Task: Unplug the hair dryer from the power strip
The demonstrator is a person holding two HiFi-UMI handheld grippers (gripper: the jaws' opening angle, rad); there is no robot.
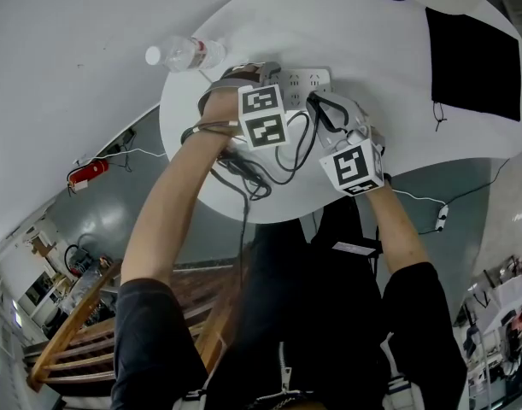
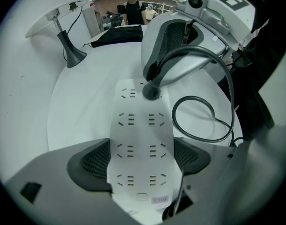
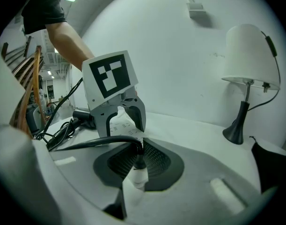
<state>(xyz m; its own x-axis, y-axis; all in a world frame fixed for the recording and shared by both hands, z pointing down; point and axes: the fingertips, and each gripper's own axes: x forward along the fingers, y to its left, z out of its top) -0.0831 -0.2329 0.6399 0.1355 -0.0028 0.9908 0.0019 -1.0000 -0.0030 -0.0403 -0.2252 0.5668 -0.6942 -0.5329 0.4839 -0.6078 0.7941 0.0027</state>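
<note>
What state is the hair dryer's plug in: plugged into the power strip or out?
Plugged in: the plug sits seated in a socket of the power strip, with the right gripper closed on it.

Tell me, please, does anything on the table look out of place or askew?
The water bottle lies on its side at the far left edge of the table, not upright. The hair dryer's cord sits in a loose tangle near the person. Nothing looks spilled or damaged.
</note>
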